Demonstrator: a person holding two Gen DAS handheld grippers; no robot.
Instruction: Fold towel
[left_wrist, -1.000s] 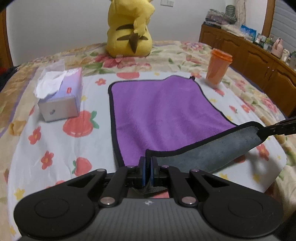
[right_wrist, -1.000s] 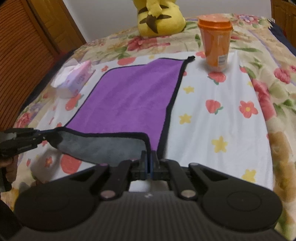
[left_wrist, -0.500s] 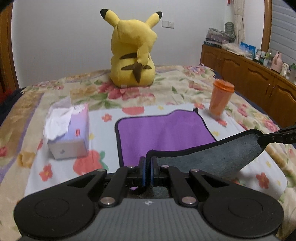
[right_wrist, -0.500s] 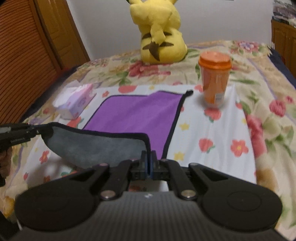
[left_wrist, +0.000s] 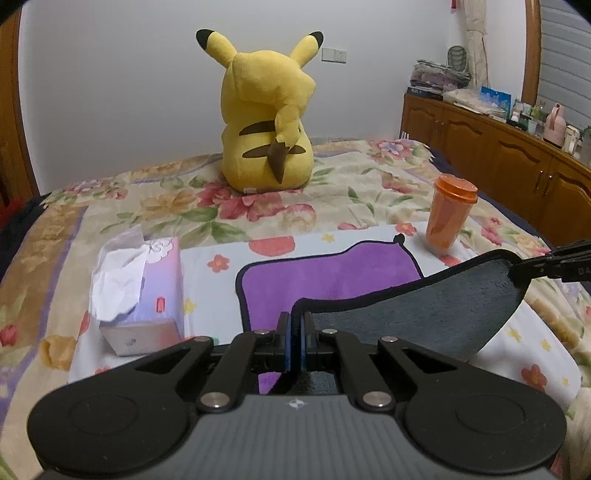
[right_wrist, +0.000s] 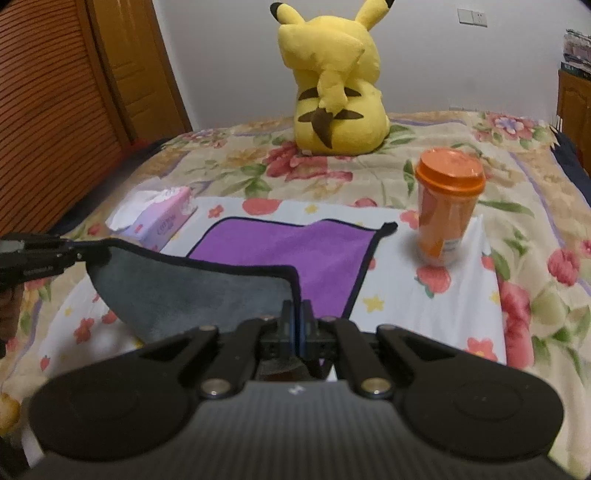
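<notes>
A purple towel (left_wrist: 328, 275) with a grey underside and black edging lies on the bed, its far part flat. My left gripper (left_wrist: 295, 321) is shut on the towel's near left corner. My right gripper (right_wrist: 296, 310) is shut on the near right corner. Both hold the near edge lifted above the bed, so the grey underside (right_wrist: 192, 295) hangs between them and faces me. The right gripper shows at the right edge of the left wrist view (left_wrist: 554, 264); the left gripper shows at the left edge of the right wrist view (right_wrist: 40, 254).
A tissue box (left_wrist: 144, 295) stands left of the towel. An orange lidded cup (right_wrist: 447, 210) stands right of its far corner. A yellow plush toy (left_wrist: 267, 122) sits behind. Wooden cabinets (left_wrist: 517, 158) line the right; a wooden door (right_wrist: 55, 103) is at the left.
Both grippers have risen and lifted the towel's near edge higher. More grey underside shows and less of the purple top stays flat on the bed.
</notes>
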